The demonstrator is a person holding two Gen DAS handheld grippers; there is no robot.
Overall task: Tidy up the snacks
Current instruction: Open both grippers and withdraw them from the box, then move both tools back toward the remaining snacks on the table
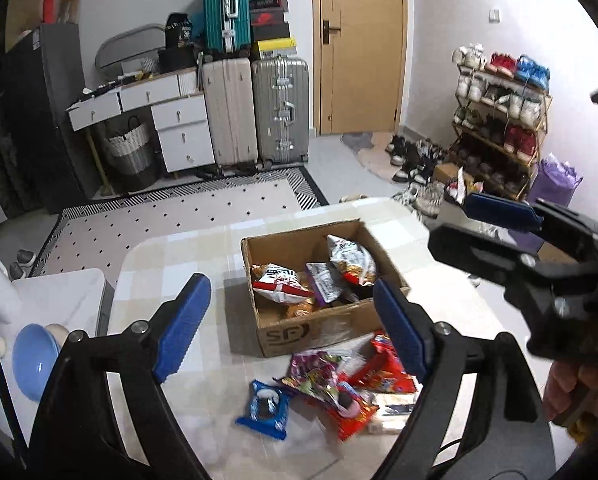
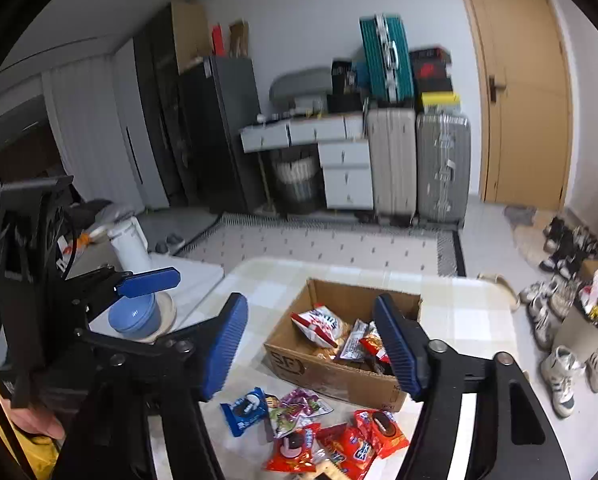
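Note:
An open cardboard box sits on the checked table and holds several snack packets. In front of it lies a loose pile of packets: a blue cookie pack, a purple pack and red packs. My left gripper is open and empty, above the pile and the box front. My right gripper is open and empty, above the box; it also shows at the right of the left wrist view.
The checked table has rounded far corners. A white side surface holds a blue bowl and a white jug. Beyond are a rug, suitcases, a white desk, a door and a shoe rack.

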